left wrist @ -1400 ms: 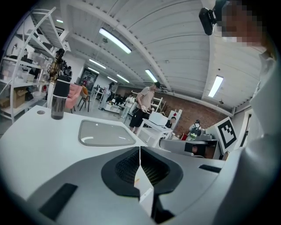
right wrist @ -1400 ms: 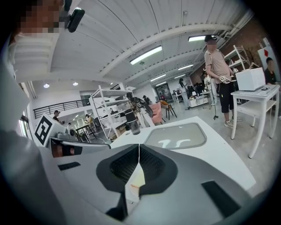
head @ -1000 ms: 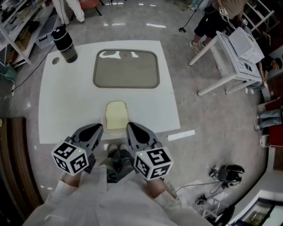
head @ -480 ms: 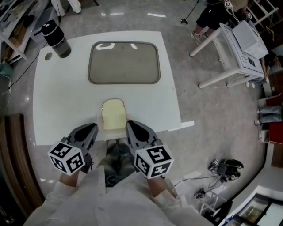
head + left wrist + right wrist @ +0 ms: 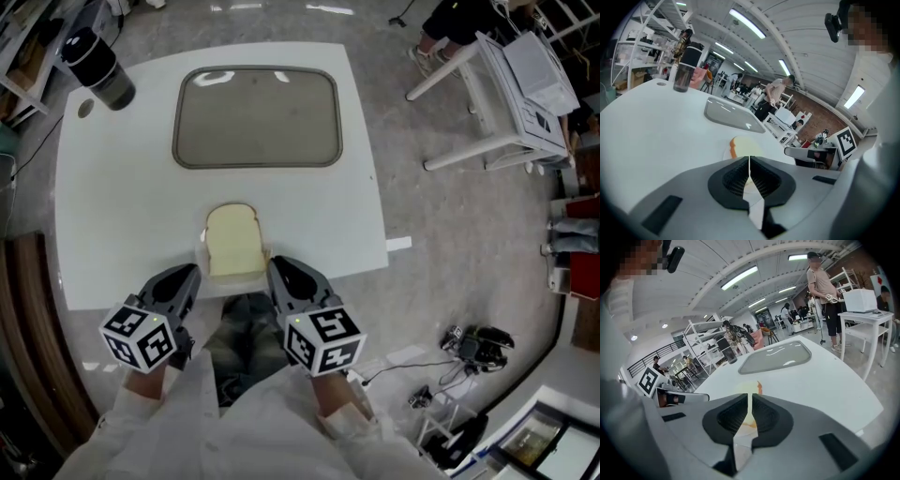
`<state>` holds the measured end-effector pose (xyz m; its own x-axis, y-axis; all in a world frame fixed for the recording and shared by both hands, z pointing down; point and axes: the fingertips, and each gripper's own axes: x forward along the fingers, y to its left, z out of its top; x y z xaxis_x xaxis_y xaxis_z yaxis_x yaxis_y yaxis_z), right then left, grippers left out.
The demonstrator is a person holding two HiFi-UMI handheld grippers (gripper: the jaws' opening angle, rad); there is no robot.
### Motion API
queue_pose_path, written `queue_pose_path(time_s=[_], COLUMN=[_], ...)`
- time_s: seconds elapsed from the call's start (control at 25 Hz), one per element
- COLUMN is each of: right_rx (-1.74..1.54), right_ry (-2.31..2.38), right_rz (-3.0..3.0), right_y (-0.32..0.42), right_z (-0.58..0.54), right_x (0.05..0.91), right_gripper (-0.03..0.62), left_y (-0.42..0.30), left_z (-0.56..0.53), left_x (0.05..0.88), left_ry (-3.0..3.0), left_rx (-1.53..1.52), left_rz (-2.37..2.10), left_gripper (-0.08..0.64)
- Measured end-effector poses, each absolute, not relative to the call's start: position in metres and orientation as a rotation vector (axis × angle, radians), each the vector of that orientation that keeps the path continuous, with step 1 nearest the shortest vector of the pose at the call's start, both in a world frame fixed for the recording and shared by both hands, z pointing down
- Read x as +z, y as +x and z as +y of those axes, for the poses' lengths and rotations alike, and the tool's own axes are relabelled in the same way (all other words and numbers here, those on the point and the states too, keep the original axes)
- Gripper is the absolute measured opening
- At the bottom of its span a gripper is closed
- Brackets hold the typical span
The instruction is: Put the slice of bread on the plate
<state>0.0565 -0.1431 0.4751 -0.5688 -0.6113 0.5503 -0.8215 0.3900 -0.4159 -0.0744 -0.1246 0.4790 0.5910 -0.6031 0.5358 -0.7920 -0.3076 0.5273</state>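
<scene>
Bread, pale and dome-topped, now lies closer to left gripper and right gripper. Their own views alone show both clenched empty; head view shows the rounded-rectangle grey plate whole.

Large open lab or workshop hall: strip lights on a white vaulted ceiling, metal shelving, a white worktable on polished grey floor, another table at two o'clock, loose cables at four o'clock.
</scene>
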Motion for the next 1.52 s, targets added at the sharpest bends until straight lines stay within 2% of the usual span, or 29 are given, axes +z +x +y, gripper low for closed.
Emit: queue_pose_path(time_s=[0.48,0.6,0.76,1.24,1.52], right_rx=[0.998,1.013,1.024,1.037,1.058], right_ry=[1.236,1.221,1.211,1.175,1.137], right_rz=[-2.252,-2.222,-2.190,-2.167,-2.171], right_y=[0.059,0.063,0.066,0.064,0.060], right_z=[-0.148,-0.147,-0.147,-0.153,-0.152], right_x=[0.516,0.527,0.536,0.549,0.554], right_gripper=[0.020,0.065,0.071,0.072,0.072], left_y=[-0.083,-0.085,-0.090,-0.090,-0.085], left_z=[-0.130,-0.130,-0.130,-0.133,-0.130], left_x=[0.514,0.521,0.528,0.542,0.551], left_ry=[1.929,1.899,1.861,1.804,1.823], left_rx=[0.326,0.311,0.314,0.351,0.435], left_rz=[-1.172,-1.188,-1.206,-1.163,-1.126], left_gripper=[0.014,0.015,0.018,0.086,0.094])
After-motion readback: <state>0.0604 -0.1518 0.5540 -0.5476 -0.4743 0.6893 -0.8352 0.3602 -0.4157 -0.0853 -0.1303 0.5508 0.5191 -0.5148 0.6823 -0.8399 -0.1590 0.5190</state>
